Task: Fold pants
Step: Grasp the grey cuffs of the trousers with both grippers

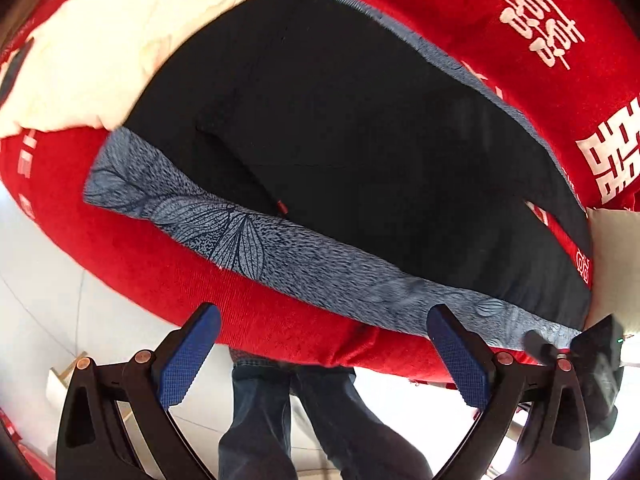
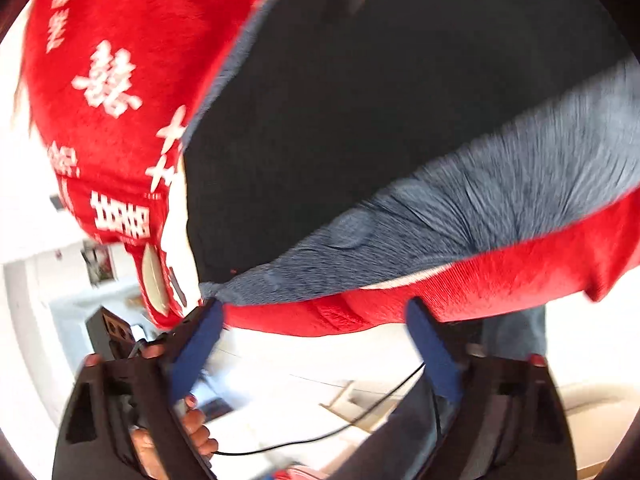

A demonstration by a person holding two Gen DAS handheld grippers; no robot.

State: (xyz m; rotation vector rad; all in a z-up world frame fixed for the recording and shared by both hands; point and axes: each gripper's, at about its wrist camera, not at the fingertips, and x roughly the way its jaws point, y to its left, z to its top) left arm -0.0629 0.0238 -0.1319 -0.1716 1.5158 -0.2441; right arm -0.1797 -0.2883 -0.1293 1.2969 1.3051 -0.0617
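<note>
A: Status? Where are the black fabric pants [image 1: 340, 128]?

B: Flat on the blue-grey leaf-print cloth [image 1: 248, 240] over the red plush cover [image 1: 140, 256], apparently unfolded.

A: Grippers?

B: Left hand-held gripper [image 1: 324, 356] jaws apart, empty. Right hand-held gripper [image 2: 314, 344] jaws apart, empty, near the cloth's corner. Every fold seems left.
</note>
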